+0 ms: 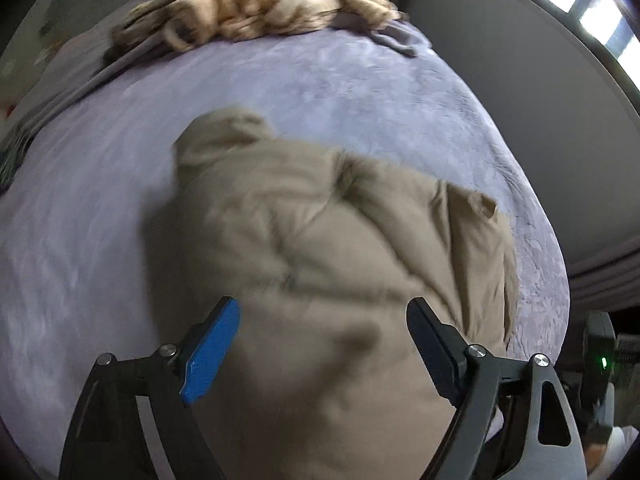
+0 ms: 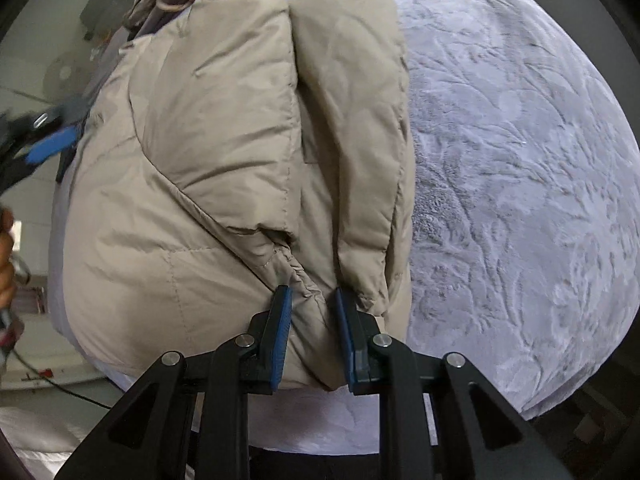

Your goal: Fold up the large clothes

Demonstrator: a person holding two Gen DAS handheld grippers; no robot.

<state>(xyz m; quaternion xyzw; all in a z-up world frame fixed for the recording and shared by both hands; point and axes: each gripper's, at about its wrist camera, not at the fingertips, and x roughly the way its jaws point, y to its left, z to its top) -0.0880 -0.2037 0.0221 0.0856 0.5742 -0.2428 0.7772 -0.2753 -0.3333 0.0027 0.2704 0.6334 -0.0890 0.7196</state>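
A puffy beige quilted jacket (image 2: 224, 168) lies partly folded on a bed covered with a lavender plush blanket (image 2: 520, 160), one padded panel laid beside another along the jacket's length, and a crumpled cream and brown pile of other fabric (image 1: 264, 4) sits well apart at the bed's far end. The right gripper (image 2: 310, 300) points steeply down at the jacket's near edge, its blue-padded jaws nearly closed and pinching a bunched fold of the beige cloth. The left gripper (image 1: 324, 312) hangs above the jacket with its jaws spread wide and nothing between them.
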